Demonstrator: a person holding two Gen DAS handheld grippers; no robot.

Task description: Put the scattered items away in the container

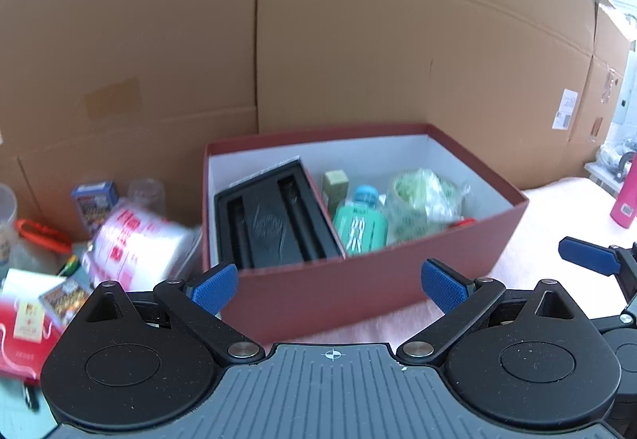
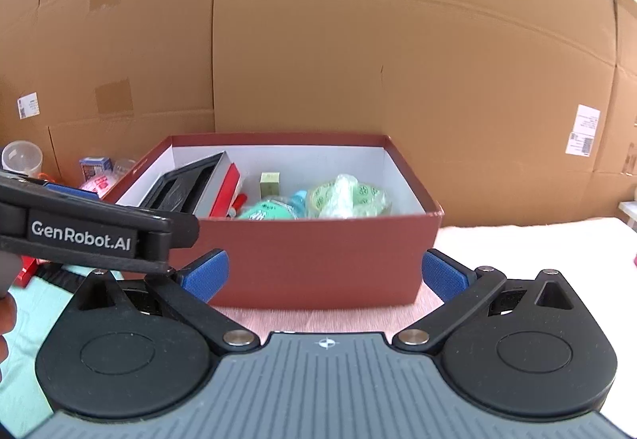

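Observation:
A dark red box [image 1: 358, 279] [image 2: 318, 259] with a white inside stands on the pink cloth. In it lie a black tray [image 1: 274, 216] [image 2: 179, 188], a teal bottle [image 1: 360, 226] [image 2: 270, 210], a small olive box [image 1: 335, 186] [image 2: 269, 182] and a bag of green tape rolls [image 1: 422, 200] [image 2: 350, 196]. My left gripper [image 1: 332, 285] stands open in front of the box's near wall, nothing between its fingers. My right gripper [image 2: 324, 273] is open too, empty, facing the same wall. The left gripper's body [image 2: 87, 236] crosses the right wrist view at the left.
Scattered items lie left of the box: a white and red pack [image 1: 135, 243], a blue carton [image 1: 95, 200], an orange tool [image 1: 42, 234], a red packet [image 1: 24, 335], a clear cup [image 2: 22, 158]. Cardboard walls [image 1: 358, 40] close the back. A pink bottle [image 1: 627, 204] stands far right.

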